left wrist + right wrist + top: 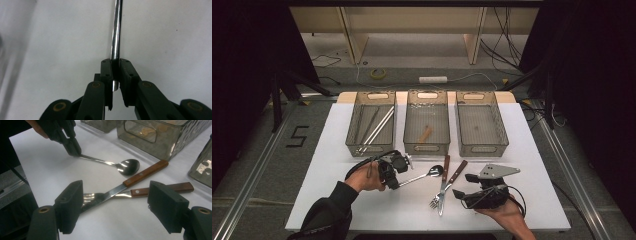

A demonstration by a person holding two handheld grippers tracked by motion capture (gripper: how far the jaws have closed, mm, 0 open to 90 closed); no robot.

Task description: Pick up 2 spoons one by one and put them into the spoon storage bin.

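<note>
Pinching the spoon (424,175) handle, my left tool (115,68) should lift level. My right tool (116,207) waits, spread.

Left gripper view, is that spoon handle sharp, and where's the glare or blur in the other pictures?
Left gripper view: the spoon handle is soft-focus, with a bright streak of glare. Right gripper view: its own fingers are blurred, the spoon bowl glints. High view: evenly lit table, dark surroundings.

**Dim room around a white table**

A white table (337,165) is set on grey floor (257,150). Pale wooden furniture (412,30) is seen at 12 o'clock, black drapes (242,60) at 9 and 3, and cables (502,50) at 1 o'clock.
</note>
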